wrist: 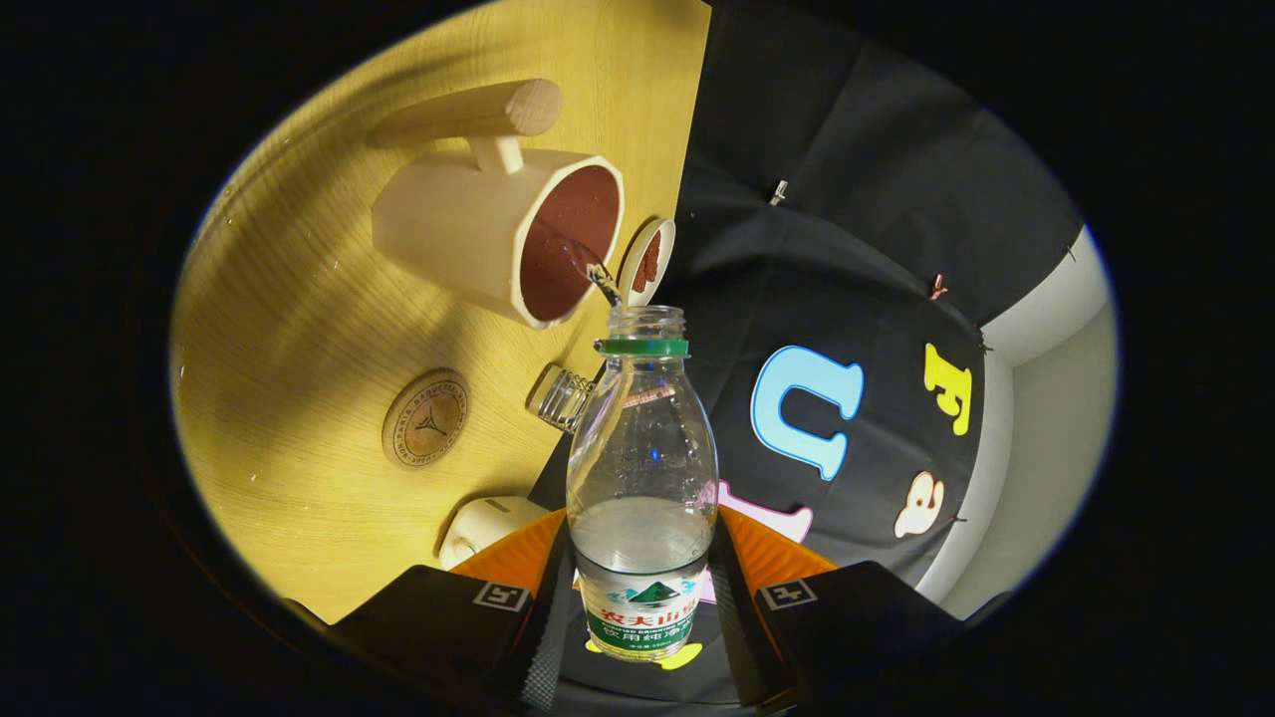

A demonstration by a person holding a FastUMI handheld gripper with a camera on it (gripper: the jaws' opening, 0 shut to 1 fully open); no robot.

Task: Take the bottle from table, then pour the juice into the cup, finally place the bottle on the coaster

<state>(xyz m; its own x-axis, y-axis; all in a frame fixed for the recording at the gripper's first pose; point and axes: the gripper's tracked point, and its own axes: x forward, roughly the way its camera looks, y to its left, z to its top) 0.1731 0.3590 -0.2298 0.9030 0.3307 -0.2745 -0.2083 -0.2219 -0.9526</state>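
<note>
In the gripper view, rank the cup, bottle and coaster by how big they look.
1. Bottle, held between the fingers, so nearness inflates it.
2. Cup, comparable; ranking unsure.
3. Coaster, clearly smallest.

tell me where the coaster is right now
In the gripper view the coaster lies flat on the wooden table, off to the left of the held bottle, between the cup and the gripper.

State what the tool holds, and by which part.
The tool is shut on the bottle, both fingers pressing its lower body at the label, with the open neck tipped toward the cup.
</note>
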